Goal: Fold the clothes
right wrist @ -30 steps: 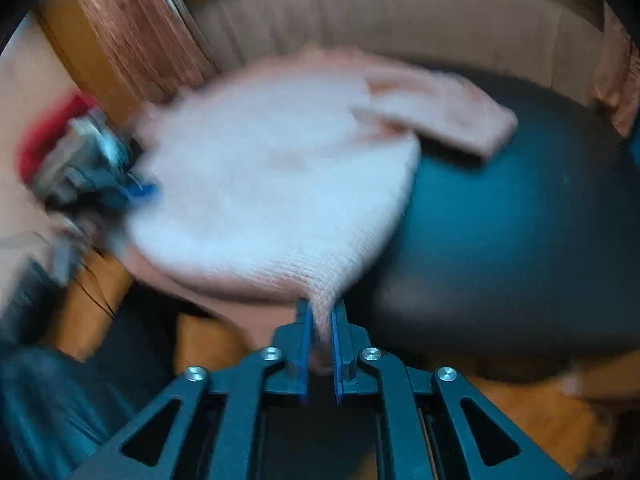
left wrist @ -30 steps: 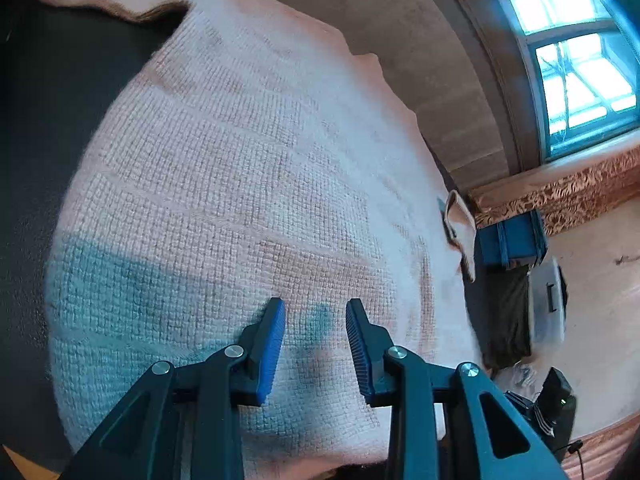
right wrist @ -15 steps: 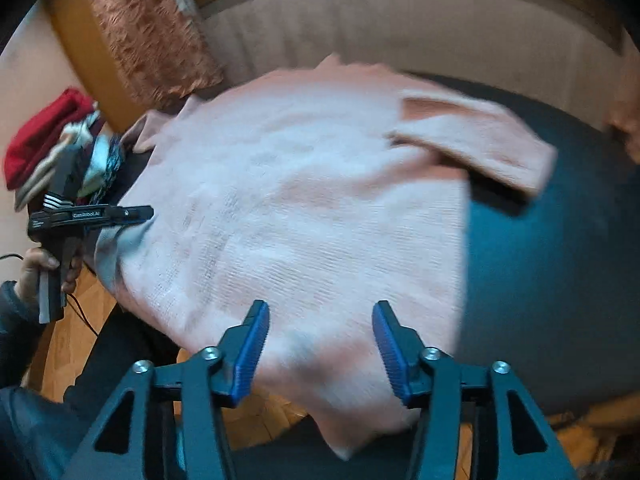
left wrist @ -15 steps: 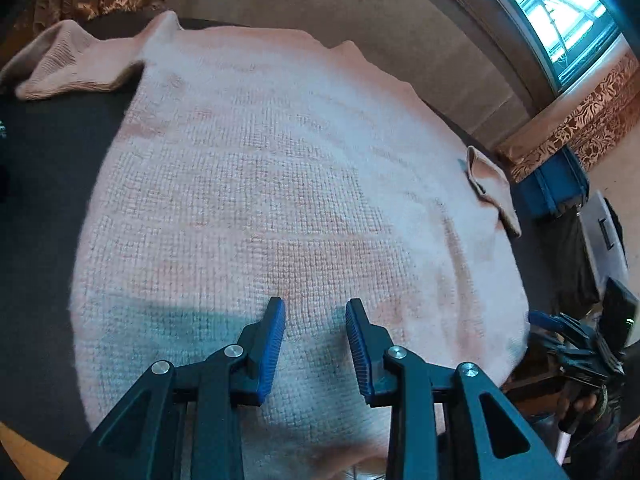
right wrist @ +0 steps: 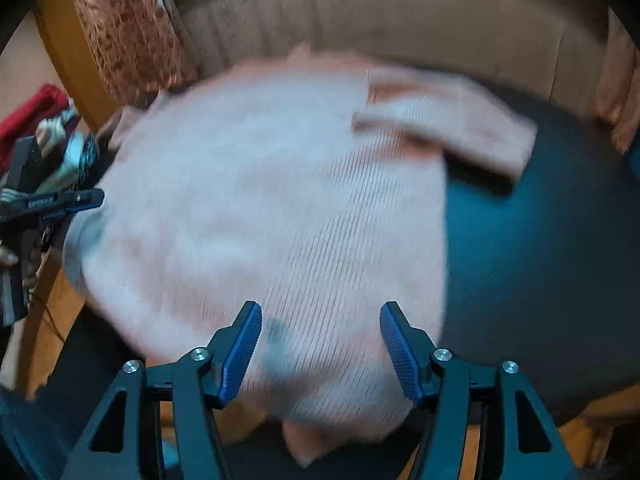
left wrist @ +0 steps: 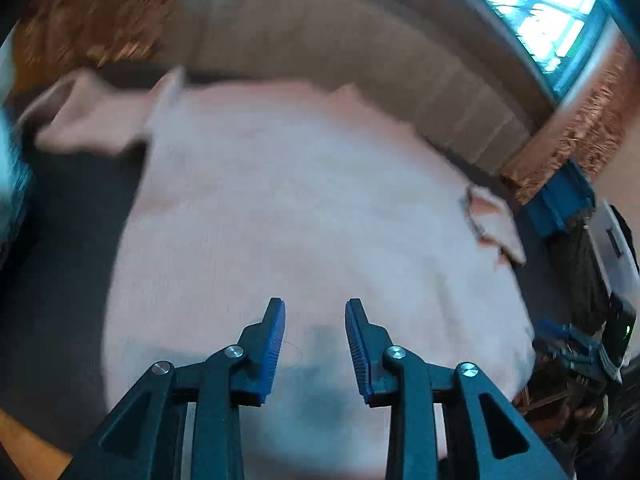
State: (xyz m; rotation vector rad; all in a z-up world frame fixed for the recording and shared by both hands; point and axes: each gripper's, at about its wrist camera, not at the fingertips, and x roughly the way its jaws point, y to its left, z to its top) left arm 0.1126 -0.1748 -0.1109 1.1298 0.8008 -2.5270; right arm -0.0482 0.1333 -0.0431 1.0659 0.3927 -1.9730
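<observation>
A pale pink knit sweater [left wrist: 300, 220] lies spread flat on a dark round surface [left wrist: 60, 280]. One sleeve [left wrist: 88, 120] sticks out at the far left, and a cuff [left wrist: 492, 228] shows at the right. My left gripper [left wrist: 315, 304] hovers open over the sweater's near part with nothing between its fingers. In the right wrist view the sweater [right wrist: 260, 220] fills the middle, with a sleeve [right wrist: 448, 136] folded across its far right. My right gripper [right wrist: 321, 308] is above the near hem, its jaws opening wide and not pinching the cloth. The left gripper [right wrist: 60, 200] shows at the sweater's left edge.
A beige ribbed backrest [left wrist: 340, 40] curves behind the dark surface [right wrist: 540, 260]. A window [left wrist: 540, 12] and a blue crate [left wrist: 560, 204] are at the right. Red and striped clothes [right wrist: 32, 112] are piled at the left, near a hand [right wrist: 24, 264]. Wooden floor shows below.
My right gripper let go of the sweater's edge and opened wide; the hem now lies flat. The left gripper rose and drew back, still open, so more of the sweater is in view.
</observation>
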